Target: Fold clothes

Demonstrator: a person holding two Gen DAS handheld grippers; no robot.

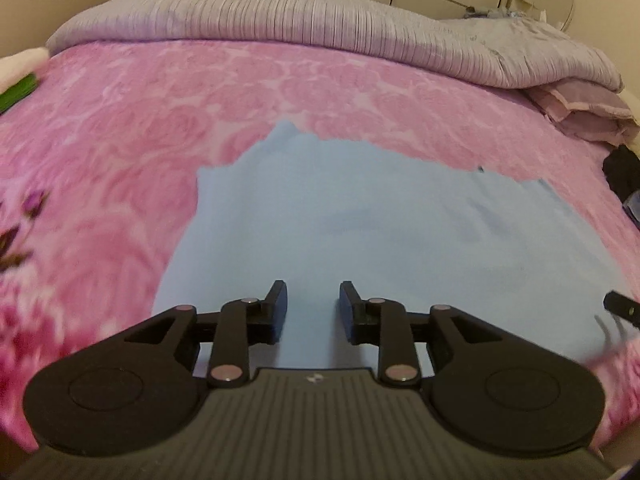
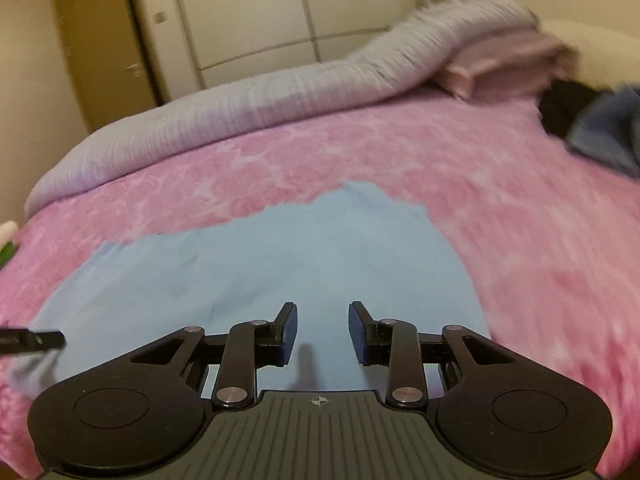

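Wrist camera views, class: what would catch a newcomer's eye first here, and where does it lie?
The light blue garment lies spread on the pink rose-patterned blanket, just ahead of both grippers. The left gripper and right gripper stand open above its near part, with nothing between the jaws. A rumpled lilac quilt is heaped along the bed's far side.

Around the flat light-blue garment (image 1: 360, 232) the pink floral blanket (image 1: 160, 128) lies bare on the left, right and far sides, leaving passage, bounded at the far edge by a rolled lilac duvet (image 1: 280, 12), folded pink bedding (image 2: 500, 60) and dark clothes (image 2: 592, 124) at the right corner.
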